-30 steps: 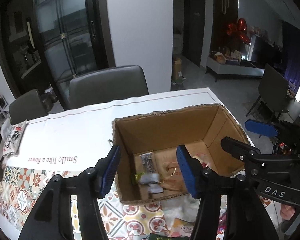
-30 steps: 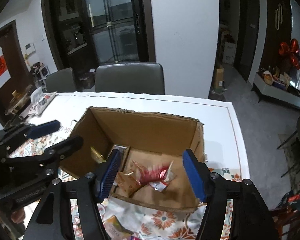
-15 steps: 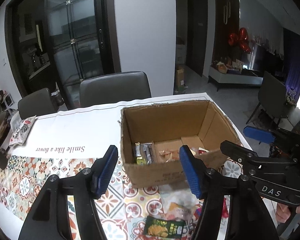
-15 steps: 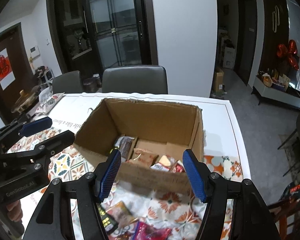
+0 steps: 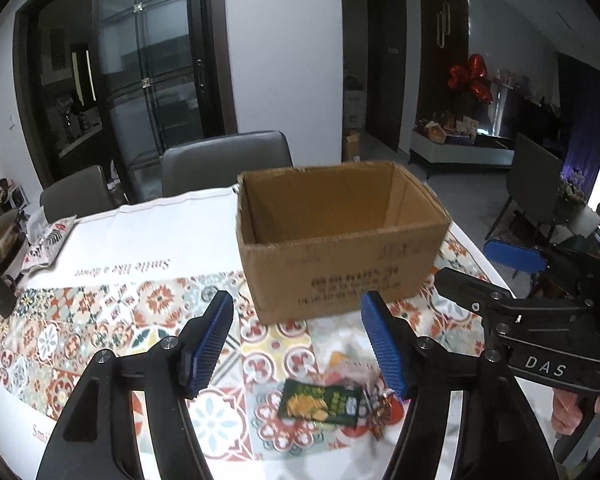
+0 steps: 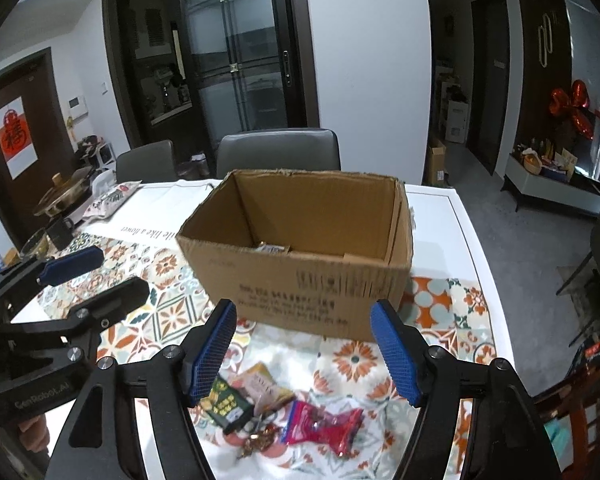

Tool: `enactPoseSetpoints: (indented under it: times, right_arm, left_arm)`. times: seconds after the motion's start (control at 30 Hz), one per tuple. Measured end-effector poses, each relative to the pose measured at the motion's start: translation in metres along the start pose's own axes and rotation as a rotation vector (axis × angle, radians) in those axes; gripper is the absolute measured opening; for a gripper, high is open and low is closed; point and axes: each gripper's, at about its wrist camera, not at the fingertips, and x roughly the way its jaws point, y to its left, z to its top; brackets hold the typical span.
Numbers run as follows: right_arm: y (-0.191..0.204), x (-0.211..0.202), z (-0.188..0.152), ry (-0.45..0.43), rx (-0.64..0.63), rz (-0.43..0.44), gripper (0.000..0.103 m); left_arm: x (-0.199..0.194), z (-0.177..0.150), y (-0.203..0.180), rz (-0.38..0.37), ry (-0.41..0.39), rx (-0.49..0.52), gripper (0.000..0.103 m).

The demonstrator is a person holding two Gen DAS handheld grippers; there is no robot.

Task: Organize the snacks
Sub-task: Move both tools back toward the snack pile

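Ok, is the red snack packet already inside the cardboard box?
No, the red snack packet lies on the patterned tablecloth in front of the cardboard box.

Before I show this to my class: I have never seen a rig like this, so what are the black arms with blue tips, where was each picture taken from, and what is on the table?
There is no robot here. A person holds a hand-held black gripper with blue jaws in each hand, and a wide-angle camera on each looks forward along it. One picture comes from the left gripper, the other from the right gripper; each also shows the other gripper at its edge. Both are empty, and the right's jaws are opening. On the patterned tablecloth stands an open brown cardboard box. In front of it lie loose snacks: a dark green packet, a beige packet and a red-pink packet.
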Motion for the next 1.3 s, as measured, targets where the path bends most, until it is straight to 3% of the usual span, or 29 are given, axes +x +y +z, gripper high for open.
enactPoseSetpoints:
  times: [0.3,0.77,1.13,1.3]
  right_arm:
    - [-0.001,-0.003,-0.036,0.031,-0.007,0.0,0.07]
    - [-0.017,0.002,-0.093,0.089,-0.003,0.003,0.07]
    - [-0.033,0.03,-0.122,0.166,0.06,0.004,0.07]
    - [-0.037,0.036,-0.126,0.179,0.074,0.007,0.07]
  left_arm:
    - [-0.005,-0.037,-0.021,-0.047,0.025,0.011,0.065]
    - [0.012,-0.09,-0.061,-0.1,0.051,0.132,0.062]
    - [0.048,-0.111,-0.067,-0.213,0.159,0.088,0.054]
    - [0.064,-0.118,-0.072,-0.205,0.188,0.104,0.05]
